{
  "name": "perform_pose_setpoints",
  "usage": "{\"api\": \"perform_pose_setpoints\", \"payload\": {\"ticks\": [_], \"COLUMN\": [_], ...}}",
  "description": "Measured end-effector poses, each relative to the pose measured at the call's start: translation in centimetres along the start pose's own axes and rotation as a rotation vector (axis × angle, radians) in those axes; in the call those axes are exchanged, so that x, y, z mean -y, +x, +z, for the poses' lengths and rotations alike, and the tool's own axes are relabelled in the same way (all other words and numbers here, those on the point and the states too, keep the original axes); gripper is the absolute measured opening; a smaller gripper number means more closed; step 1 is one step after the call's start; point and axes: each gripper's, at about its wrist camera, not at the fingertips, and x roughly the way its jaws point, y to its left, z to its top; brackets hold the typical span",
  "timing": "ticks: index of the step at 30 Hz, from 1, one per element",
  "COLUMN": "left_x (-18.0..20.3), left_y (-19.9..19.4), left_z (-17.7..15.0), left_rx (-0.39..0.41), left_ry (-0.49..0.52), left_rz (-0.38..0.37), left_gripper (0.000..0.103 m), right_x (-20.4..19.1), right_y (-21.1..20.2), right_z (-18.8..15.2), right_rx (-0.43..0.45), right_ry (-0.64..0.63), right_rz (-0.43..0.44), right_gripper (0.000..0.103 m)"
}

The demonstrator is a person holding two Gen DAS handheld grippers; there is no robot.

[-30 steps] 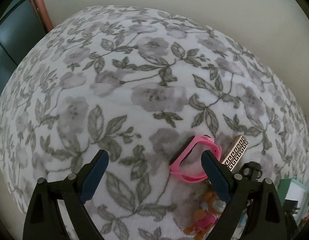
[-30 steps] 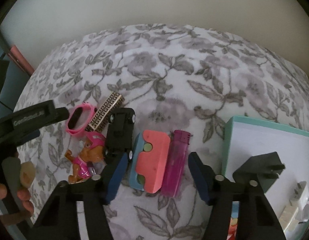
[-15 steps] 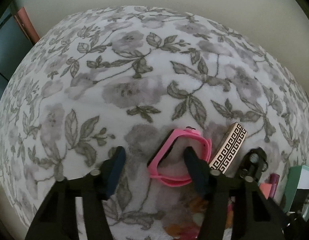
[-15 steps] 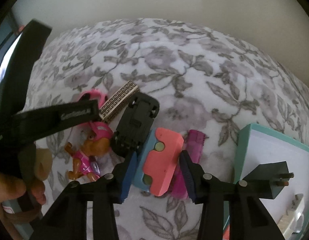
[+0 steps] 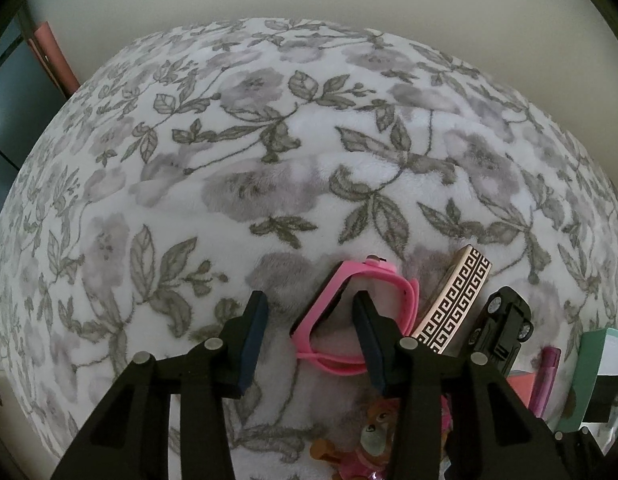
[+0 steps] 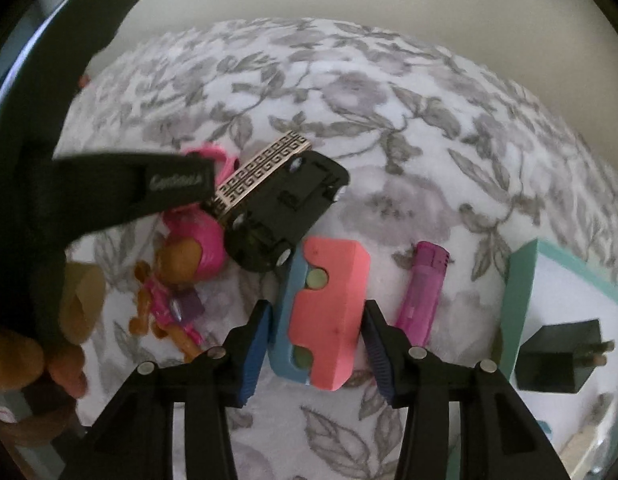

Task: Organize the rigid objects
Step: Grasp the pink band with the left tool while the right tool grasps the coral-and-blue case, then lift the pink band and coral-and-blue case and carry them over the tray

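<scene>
1. Progress, judged: early. A teal box (image 6: 519,312) at right frame edge of the right wrist view holds a black plug adapter (image 6: 557,360); more may lie inside it, but that part is cut off. Six loose items remain on the floral blanket (image 5: 269,152).
2. Still out, right wrist view: pink-and-blue block (image 6: 329,312) at lower centre; purple lighter (image 6: 423,292) just right of it; black toy car (image 6: 285,216) above it, upside down; patterned bar (image 6: 261,172) touching the car; pup figure (image 6: 181,276) at left; pink band (image 5: 349,312), mostly hidden here.
3. Right gripper (image 6: 315,350): jaws partly open and widening slightly, block between them, both pads close to its sides; contact looks light at best. No firm grip.
4. Left gripper (image 5: 309,342): jaws closing. The right finger sits inside the band's loop, the left finger outside; the band's near wall lies between the pads, not yet pinched.
5. Block: long axis runs top to bottom of frame, leaning slightly left at top.
6. Band: a flattened loop, long axis from lower left to upper right of the left wrist frame.
7. Lighter: cap end toward upper frame.
</scene>
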Motion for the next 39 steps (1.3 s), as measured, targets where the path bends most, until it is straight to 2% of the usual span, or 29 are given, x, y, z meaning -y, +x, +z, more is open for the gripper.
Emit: {"api": "perform_pose_setpoints", "payload": {"ticks": [10,12,18,32,39], "left_x": [0.5,0.7,0.8,-0.4,-0.4], "left_y": [-0.4,-0.5,-0.8,-1.7,-3.1], "left_z": [-0.3,-0.5,-1.0,-3.1,-4.4], "left_rx": [0.015,0.013,0.007,-0.045,-0.061], "left_ry": [0.016,0.016,0.032,-0.032,-0.067], "left_rz": [0.014,0.0,0.002,0.006,-0.029], "left_gripper": [0.043,0.035,0.021,0.012,0.012], "right_x": [-0.1,0.1,0.7,1.3,2.4], "right_y": [0.2,0.0,-0.2,-1.0,-2.1], "right_z": [-0.1,-0.2,-0.5,-2.4,-3.9], "right_rx": [0.025,0.03,0.037,-0.004,-0.012], "right_ry": [-0.002,-0.001,0.027,0.088,0.16], "right_rz": [0.001,0.004,0.01,-0.005,0.068], "right_gripper": [0.05,0.05,0.049,0.048,0.046]}}
